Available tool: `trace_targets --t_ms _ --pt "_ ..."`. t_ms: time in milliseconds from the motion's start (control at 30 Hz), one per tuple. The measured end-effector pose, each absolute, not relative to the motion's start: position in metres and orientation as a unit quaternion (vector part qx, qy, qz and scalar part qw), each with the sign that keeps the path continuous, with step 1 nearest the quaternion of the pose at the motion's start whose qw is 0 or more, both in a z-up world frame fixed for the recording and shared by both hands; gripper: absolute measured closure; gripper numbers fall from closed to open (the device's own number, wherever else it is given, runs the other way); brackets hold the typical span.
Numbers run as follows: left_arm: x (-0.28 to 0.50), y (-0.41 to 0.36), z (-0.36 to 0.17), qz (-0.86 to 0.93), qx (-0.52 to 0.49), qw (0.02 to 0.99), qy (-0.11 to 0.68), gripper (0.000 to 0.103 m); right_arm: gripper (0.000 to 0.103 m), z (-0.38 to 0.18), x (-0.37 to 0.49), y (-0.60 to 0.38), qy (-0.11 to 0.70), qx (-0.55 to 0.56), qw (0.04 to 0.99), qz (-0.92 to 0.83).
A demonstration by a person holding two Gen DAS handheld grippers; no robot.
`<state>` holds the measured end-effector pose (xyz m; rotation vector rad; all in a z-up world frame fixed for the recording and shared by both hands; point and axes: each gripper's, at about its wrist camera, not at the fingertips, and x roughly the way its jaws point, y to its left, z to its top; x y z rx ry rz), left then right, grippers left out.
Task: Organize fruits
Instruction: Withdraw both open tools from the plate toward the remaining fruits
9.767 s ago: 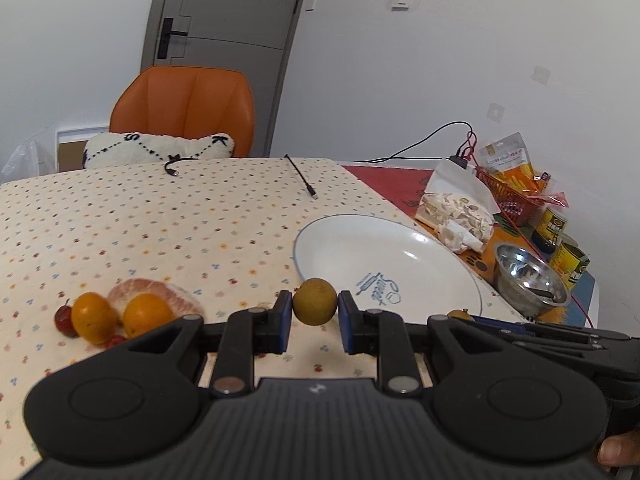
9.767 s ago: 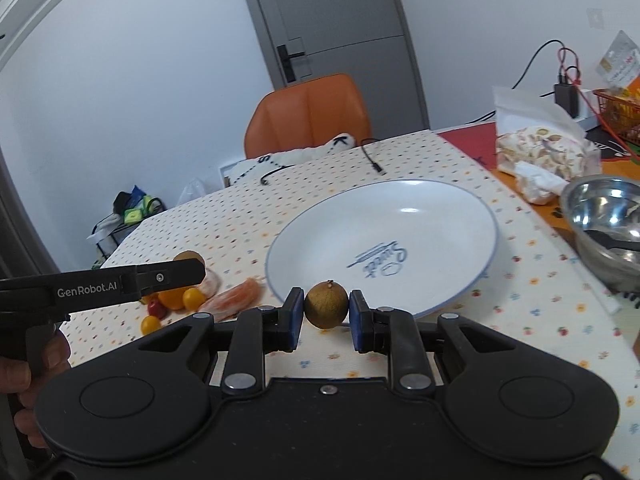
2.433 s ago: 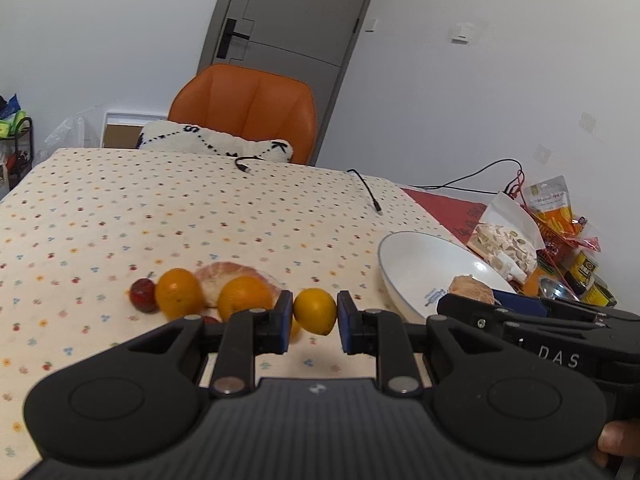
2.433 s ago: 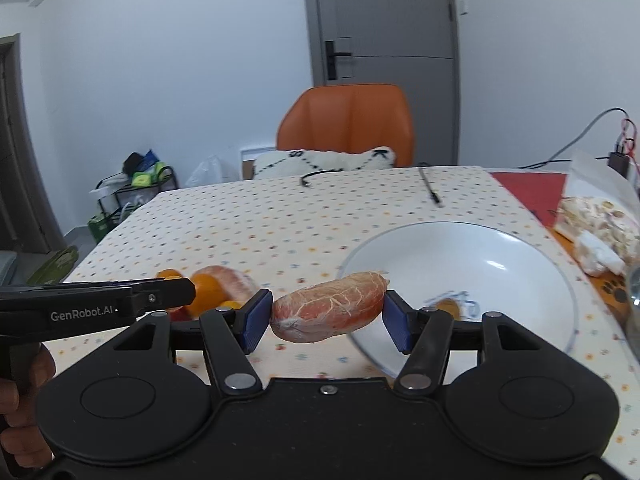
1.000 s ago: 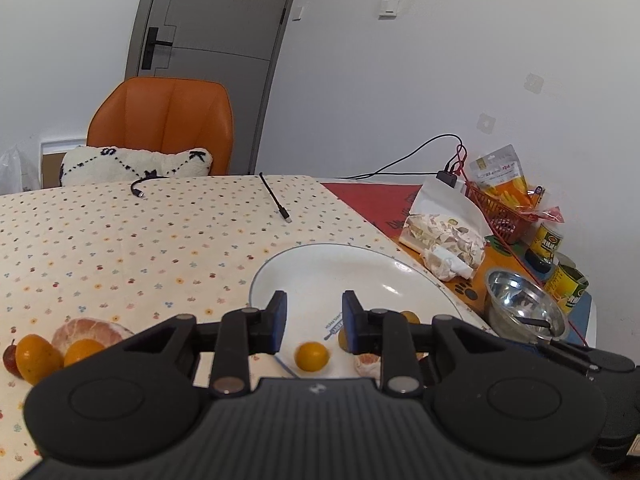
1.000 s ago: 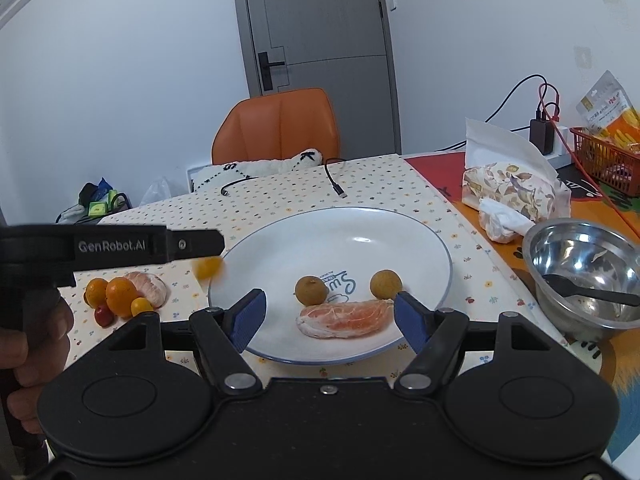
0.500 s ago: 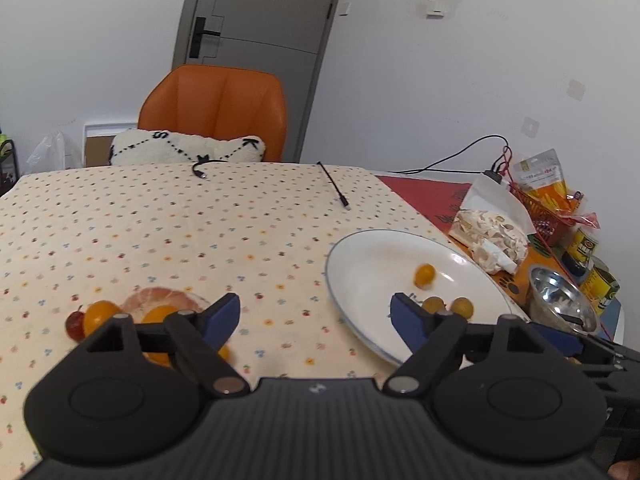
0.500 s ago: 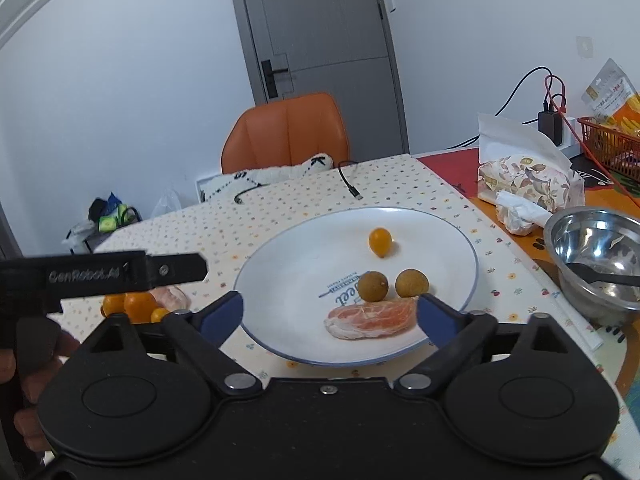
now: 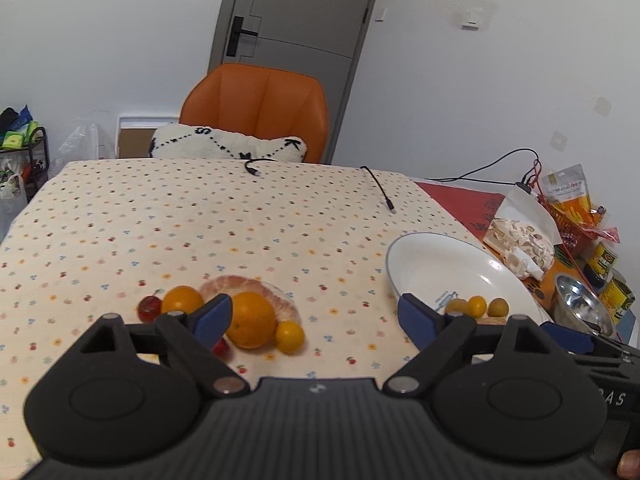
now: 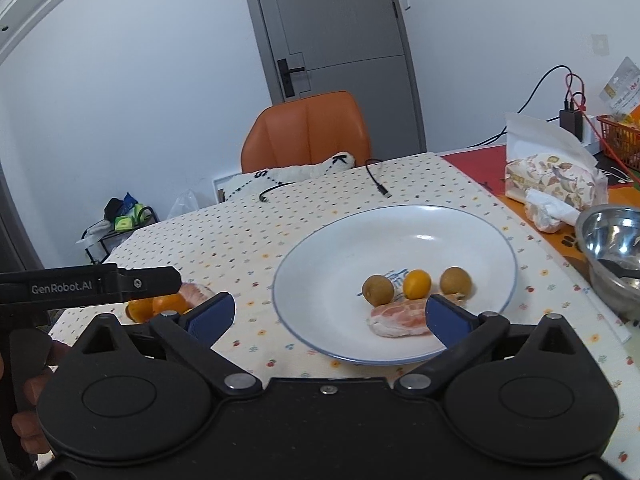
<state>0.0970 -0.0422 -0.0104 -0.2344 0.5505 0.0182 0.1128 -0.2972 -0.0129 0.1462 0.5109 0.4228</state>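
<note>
Hovering over the cluster of loose fruit, we had our left gripper spread wide and empty, its left finger tip just in front of the large orange. A small yellow kumquat lay touching that orange, between the two fingers but nearer the left one, and a smaller orange and a red cherry tomato sat beyond the left finger, beside a peeled pomelo segment. Our right gripper was likewise spread and held nothing, with the white plate lying between its fingers and already carrying two brown longans, a kumquat and a pomelo piece. We judged the step in hand to be picking the next fruit for the plate. To do it well we needed to centre one fruit between the pads, come down low, and close gently so the neighbours would not roll away.
</note>
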Motion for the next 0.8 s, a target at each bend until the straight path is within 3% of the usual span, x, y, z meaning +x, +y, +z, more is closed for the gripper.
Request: trace_targets --t_ms 800 --pt "0.062 0.012 -0.011 0.060 -0.115 0.953 0.273 0.012 0.000 -0.012 0.106 -0.250 0.264 0.055 0.922 0.277"
